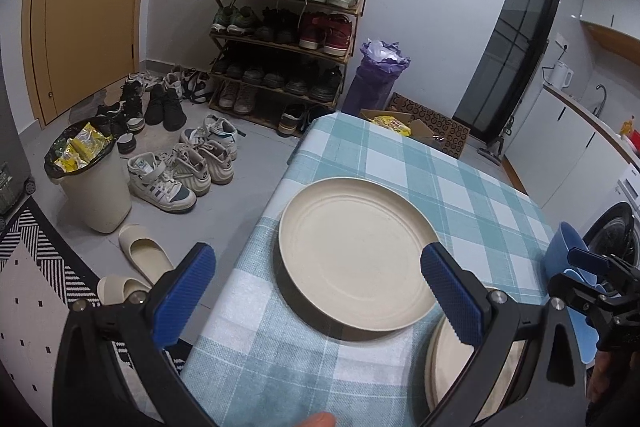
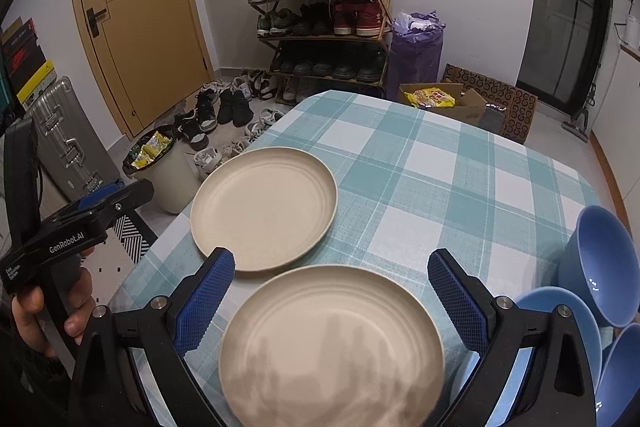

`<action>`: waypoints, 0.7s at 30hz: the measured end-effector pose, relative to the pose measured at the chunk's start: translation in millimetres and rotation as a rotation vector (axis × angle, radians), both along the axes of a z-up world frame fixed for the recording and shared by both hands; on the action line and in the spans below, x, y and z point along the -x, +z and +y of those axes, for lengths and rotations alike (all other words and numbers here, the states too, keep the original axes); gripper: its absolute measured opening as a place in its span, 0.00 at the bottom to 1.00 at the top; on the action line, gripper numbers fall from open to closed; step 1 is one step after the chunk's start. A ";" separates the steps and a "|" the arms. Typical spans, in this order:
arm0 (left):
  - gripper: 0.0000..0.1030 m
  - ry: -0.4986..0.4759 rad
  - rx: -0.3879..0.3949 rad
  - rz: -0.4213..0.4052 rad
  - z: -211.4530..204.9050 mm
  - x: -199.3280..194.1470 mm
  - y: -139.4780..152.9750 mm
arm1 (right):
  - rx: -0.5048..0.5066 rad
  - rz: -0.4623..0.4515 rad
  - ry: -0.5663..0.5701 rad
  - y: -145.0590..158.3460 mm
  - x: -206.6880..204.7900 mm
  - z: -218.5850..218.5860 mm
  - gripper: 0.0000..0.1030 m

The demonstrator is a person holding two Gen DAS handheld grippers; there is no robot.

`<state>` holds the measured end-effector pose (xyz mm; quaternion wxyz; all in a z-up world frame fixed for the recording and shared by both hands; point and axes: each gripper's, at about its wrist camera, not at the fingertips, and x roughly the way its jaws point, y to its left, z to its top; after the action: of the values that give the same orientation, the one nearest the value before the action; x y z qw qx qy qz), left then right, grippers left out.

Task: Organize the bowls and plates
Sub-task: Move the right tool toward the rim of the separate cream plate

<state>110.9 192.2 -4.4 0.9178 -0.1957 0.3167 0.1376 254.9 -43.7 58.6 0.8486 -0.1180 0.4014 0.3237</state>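
Observation:
Two cream plates lie on the checked tablecloth (image 2: 420, 167). The far plate (image 2: 264, 207) sits near the table's left edge; it also shows in the left wrist view (image 1: 356, 251). The near plate (image 2: 332, 343) lies just in front of it, and its edge shows in the left wrist view (image 1: 460, 371). Three blue bowls stand at the right: one tilted (image 2: 604, 259), two nearer (image 2: 560, 327) (image 2: 620, 375). My left gripper (image 1: 316, 291) is open and empty, over the far plate's near-left rim. My right gripper (image 2: 332, 299) is open and empty above the near plate.
Left of the table the floor holds a lined trash bin (image 1: 92, 183), slippers (image 1: 144, 251), loose shoes and a patterned rug. A shoe rack (image 1: 288, 27), a purple bag (image 2: 416, 55) and a cardboard box (image 2: 444, 103) stand beyond the table's far edge. A suitcase (image 2: 64, 139) leans at the left.

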 end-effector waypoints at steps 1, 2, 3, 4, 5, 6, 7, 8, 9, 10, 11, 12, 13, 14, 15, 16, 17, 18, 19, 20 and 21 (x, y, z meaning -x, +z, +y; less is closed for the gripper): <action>1.00 0.005 0.000 0.001 2.0 -1.7 -1.2 | 0.000 0.001 -0.002 -0.6 -2.3 1.7 0.96; 1.00 0.013 -0.002 0.004 4.1 -3.7 -2.5 | 0.000 0.004 -0.003 -1.1 -4.7 4.1 0.96; 1.00 0.023 -0.005 0.009 6.2 -5.5 -4.2 | 0.001 0.006 -0.003 -1.9 -7.2 6.8 0.96; 1.00 0.034 -0.010 0.015 7.7 -7.4 -6.3 | 0.004 0.006 -0.003 -3.2 -9.4 8.7 0.96; 1.00 0.040 -0.013 0.021 9.2 -8.6 -8.5 | 0.007 0.007 -0.006 -4.0 -10.8 10.6 0.96; 1.00 0.041 -0.016 0.028 10.0 -10.2 -11.1 | 0.011 0.008 -0.008 -5.2 -12.8 12.6 0.96; 1.00 0.042 -0.019 0.037 11.0 -12.3 -13.9 | 0.015 0.011 -0.010 -6.6 -15.1 14.6 0.96; 1.00 0.044 -0.023 0.043 11.7 -14.1 -16.9 | 0.018 0.014 -0.011 -8.3 -17.4 17.3 0.96; 1.00 0.047 -0.026 0.048 12.2 -15.1 -19.0 | 0.021 0.016 -0.011 -9.9 -19.2 19.6 0.96; 1.00 0.052 -0.027 0.055 12.9 -17.0 -22.1 | 0.025 0.019 -0.012 -12.1 -21.2 22.7 0.96; 1.00 0.051 -0.025 0.060 13.2 -18.6 -24.7 | 0.027 0.022 -0.013 -14.3 -23.0 25.0 0.96; 1.00 0.050 -0.025 0.063 13.4 -19.7 -26.5 | 0.029 0.025 -0.012 -16.6 -24.6 27.7 0.96; 1.00 0.049 -0.024 0.065 13.5 -20.5 -28.8 | 0.031 0.028 -0.011 -18.9 -25.9 30.3 0.96; 1.00 0.048 -0.026 0.068 13.3 -21.4 -30.6 | 0.032 0.033 -0.012 -21.8 -27.6 33.6 0.96; 1.00 0.045 -0.028 0.070 13.2 -22.0 -31.9 | 0.036 0.039 -0.011 -24.9 -29.3 36.8 0.96; 1.00 0.043 -0.030 0.074 13.1 -23.1 -33.7 | 0.038 0.043 -0.010 -27.2 -30.7 39.1 0.96; 1.00 0.042 -0.032 0.083 13.1 -24.2 -35.3 | 0.039 0.049 -0.011 -30.0 -32.5 42.0 0.96; 1.00 0.041 -0.032 0.090 13.4 -25.0 -36.8 | 0.040 0.055 -0.009 -32.8 -34.2 44.9 0.96; 1.00 0.042 -0.031 0.093 13.8 -25.6 -38.3 | 0.041 0.058 -0.007 -35.0 -35.1 47.7 0.96; 1.00 0.043 -0.034 0.096 14.2 -26.9 -40.0 | 0.042 0.062 -0.005 -37.5 -36.7 50.4 0.96; 1.00 0.045 -0.038 0.100 14.6 -27.8 -41.7 | 0.042 0.064 -0.004 -39.0 -37.5 52.8 0.96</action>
<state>138.7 206.8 -46.1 0.9011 -0.1784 0.3551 0.1737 292.5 9.1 19.6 0.8334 -0.1247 0.4352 0.3171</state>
